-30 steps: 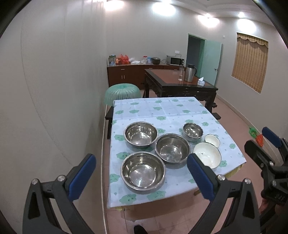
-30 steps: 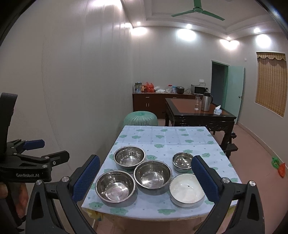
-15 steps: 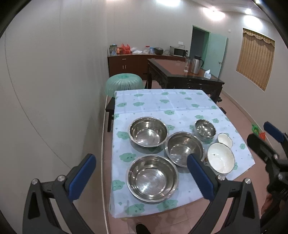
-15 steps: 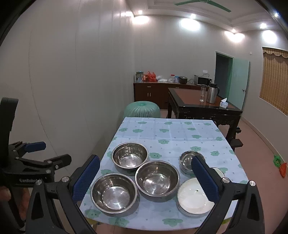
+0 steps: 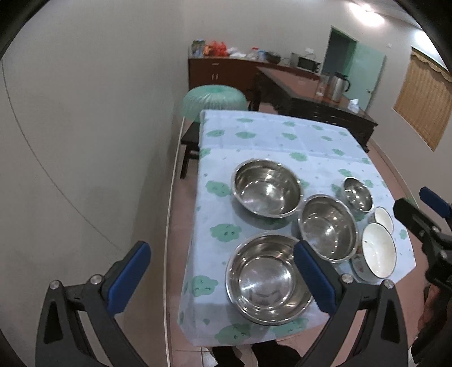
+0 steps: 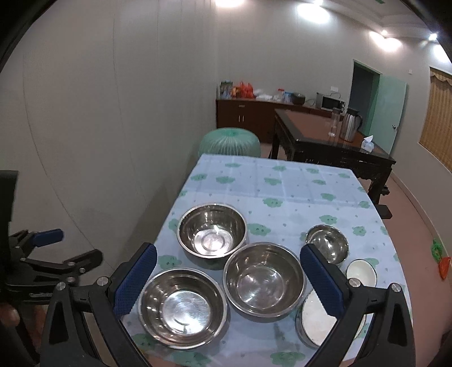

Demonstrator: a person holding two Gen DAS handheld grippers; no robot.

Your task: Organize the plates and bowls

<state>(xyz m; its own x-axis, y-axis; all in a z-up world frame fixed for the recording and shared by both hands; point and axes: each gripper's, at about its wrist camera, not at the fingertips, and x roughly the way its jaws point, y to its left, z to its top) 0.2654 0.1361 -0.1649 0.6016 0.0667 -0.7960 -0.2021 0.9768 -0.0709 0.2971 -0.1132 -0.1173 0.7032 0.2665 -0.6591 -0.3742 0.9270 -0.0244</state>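
Both tongs, left gripper (image 5: 223, 273) and right gripper (image 6: 228, 279), are held wide apart and empty above steel bowls (image 6: 212, 228) clustered at lower centre on a patterned tablecloth (image 6: 282, 186).

Left tongs (image 5: 223, 275) and right tongs (image 6: 227, 278) hover, jaws spread wide.

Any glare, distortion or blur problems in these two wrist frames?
Left wrist view: strong fisheye bending of the wall line, dark vignette at the corners, bright reflections inside the steel bowls; the left claw is sharp. Right wrist view: blown-out ceiling lights, soft blur on the far cabinet, and a glint in the nearest steel bowl.
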